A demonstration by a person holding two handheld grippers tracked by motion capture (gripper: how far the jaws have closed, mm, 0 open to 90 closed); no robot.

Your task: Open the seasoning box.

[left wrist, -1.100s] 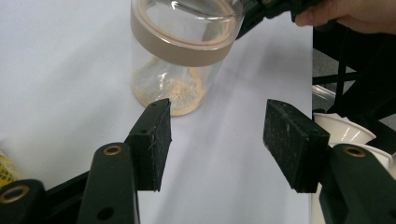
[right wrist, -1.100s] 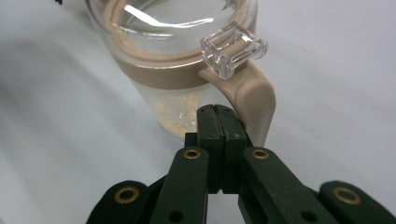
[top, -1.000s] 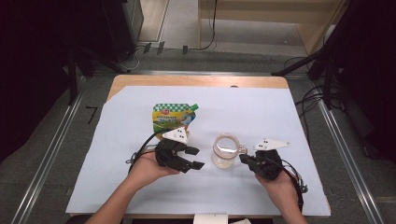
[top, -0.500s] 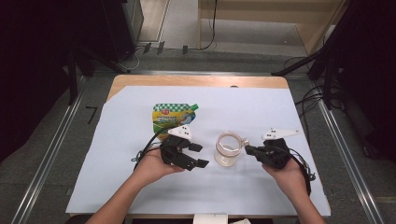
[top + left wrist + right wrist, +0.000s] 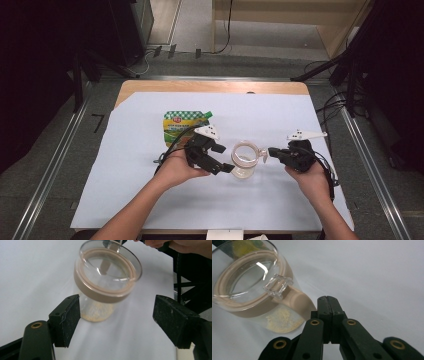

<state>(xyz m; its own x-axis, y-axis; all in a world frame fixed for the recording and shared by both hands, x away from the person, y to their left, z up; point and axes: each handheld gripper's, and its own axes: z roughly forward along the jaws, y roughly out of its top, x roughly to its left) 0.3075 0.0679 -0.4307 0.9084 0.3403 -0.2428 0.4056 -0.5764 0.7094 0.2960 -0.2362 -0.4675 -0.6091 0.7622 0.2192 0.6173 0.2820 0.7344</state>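
Observation:
A clear glass jar (image 5: pixel 244 159) with a beige sealing ring and a glass lid stands on the white sheet; a little yellow powder lies at its bottom (image 5: pixel 98 312). My left gripper (image 5: pixel 226 160) reaches toward it from the left. Its jaws have just been opening and now stand wide on either side of the jar (image 5: pixel 107 287), the pads (image 5: pixel 67 315) clear of the glass. My right gripper (image 5: pixel 271 151) is shut and empty, its tips (image 5: pixel 327 300) just beside the beige tab on the jar (image 5: pixel 252 290).
A green and yellow spout pouch (image 5: pixel 179 125) lies flat behind the left hand. The white sheet (image 5: pixel 300 110) covers most of the wooden table (image 5: pixel 210 86). Black stands and cables line the floor around it.
The left gripper's jaws have spread wider and it has moved right, up to the jar. The right hand has shifted right and farther up the table. The jar has stayed put.

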